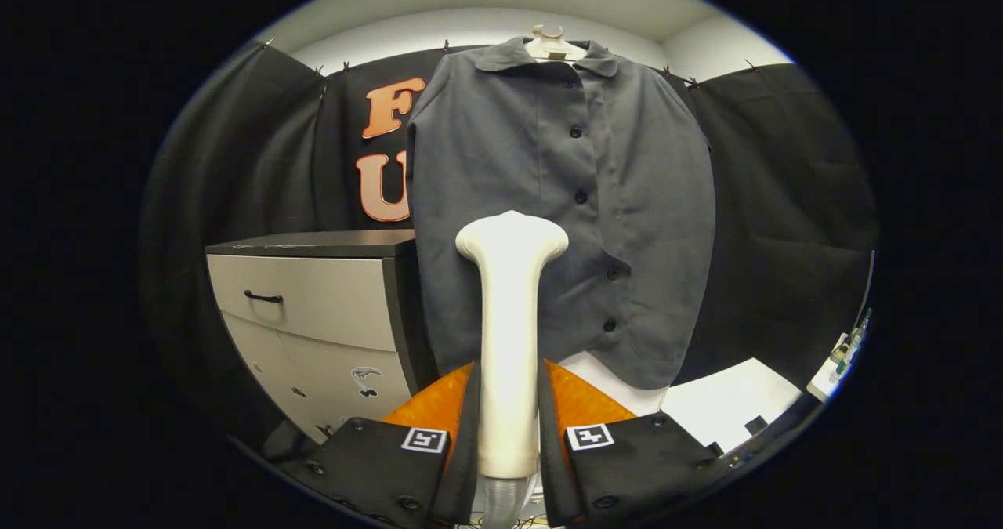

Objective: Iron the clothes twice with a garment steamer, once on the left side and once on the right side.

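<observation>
The garment steamer [511,333] hides the lower middle of the grey shirt [564,208] behind it, and the steamer's own base is cut off below the fingers, where only a pale hose stub shows. Whether its head touches the cloth cannot be told. The gripper [508,427] points level at the shirt with its fingers [470,427] closed against both sides of the steamer's white handle, which stands upright between them. The shirt hangs buttoned on a hanger [551,45], beyond the fingers. A grey drawer cabinet [313,309] stands beside the shirt, partly behind it.
</observation>
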Action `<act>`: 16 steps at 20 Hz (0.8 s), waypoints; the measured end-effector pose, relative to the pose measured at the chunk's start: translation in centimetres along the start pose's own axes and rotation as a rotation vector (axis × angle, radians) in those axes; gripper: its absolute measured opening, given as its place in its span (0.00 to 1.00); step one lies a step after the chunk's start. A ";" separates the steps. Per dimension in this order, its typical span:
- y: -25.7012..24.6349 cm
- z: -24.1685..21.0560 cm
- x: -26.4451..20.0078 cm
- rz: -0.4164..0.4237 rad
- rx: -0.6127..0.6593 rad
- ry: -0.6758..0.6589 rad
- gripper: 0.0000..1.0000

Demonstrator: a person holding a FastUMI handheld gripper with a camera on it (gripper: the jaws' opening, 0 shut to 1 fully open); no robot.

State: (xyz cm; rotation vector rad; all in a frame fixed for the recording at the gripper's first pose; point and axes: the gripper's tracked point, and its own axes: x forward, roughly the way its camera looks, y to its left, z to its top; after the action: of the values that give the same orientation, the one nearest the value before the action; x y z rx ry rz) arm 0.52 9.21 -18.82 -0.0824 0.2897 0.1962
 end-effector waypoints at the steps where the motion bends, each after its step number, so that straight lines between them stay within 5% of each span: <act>1: 0.0 0.7 -0.3 0.000 0.002 -0.013 0.42; 8: -1.9 8.4 -2.9 -0.023 0.020 -0.146 0.41; 16: -9.8 15.7 -2.5 -0.151 0.060 -0.247 0.41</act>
State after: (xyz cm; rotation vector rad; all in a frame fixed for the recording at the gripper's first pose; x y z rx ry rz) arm 4.53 0.87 -2.54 -0.0204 0.0423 0.0461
